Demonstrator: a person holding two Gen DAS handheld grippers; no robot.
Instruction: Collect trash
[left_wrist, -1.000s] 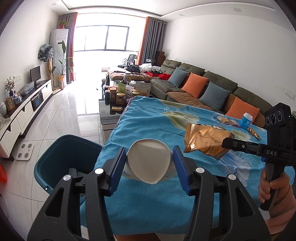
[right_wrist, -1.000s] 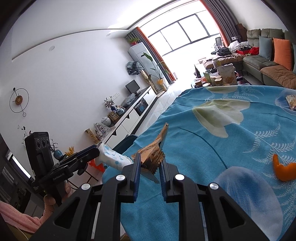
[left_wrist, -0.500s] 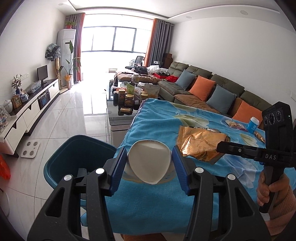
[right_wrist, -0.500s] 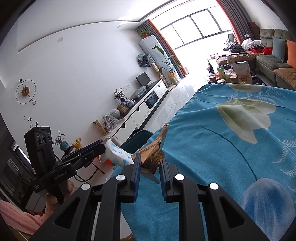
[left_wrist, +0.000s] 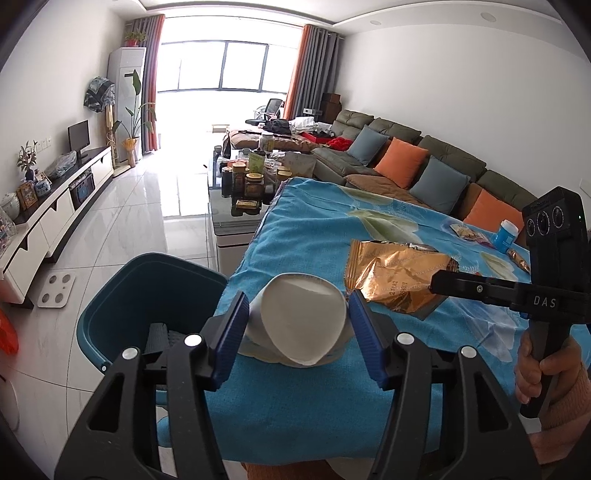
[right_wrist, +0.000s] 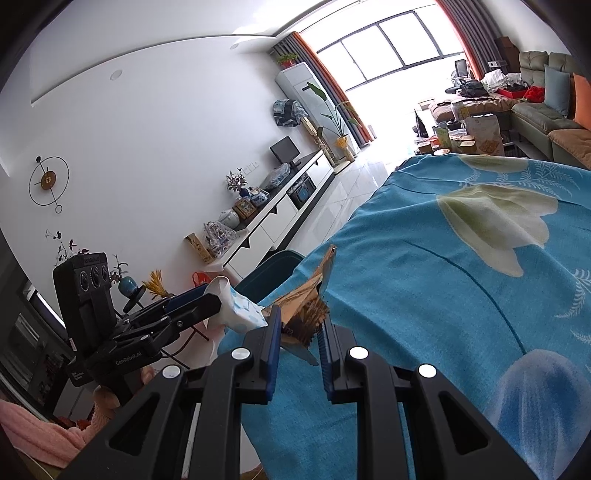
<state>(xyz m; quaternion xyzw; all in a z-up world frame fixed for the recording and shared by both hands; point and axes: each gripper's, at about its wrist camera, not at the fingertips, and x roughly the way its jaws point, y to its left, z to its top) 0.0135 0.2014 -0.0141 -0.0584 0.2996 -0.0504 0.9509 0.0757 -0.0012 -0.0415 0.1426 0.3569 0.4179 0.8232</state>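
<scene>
The left hand-held gripper (left_wrist: 297, 325) squeezed a crushed paper cup (left_wrist: 301, 326) just beside the teal bin (left_wrist: 147, 288), at the bench (left_wrist: 317, 229) edge; the right hand-held gripper (right_wrist: 297, 334) pinched a gold wrapper (left_wrist: 395, 278) nearby, above the bench

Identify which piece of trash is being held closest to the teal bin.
The squashed paper cup in the left gripper; the gold wrapper, in the right gripper, is over the table.
</scene>
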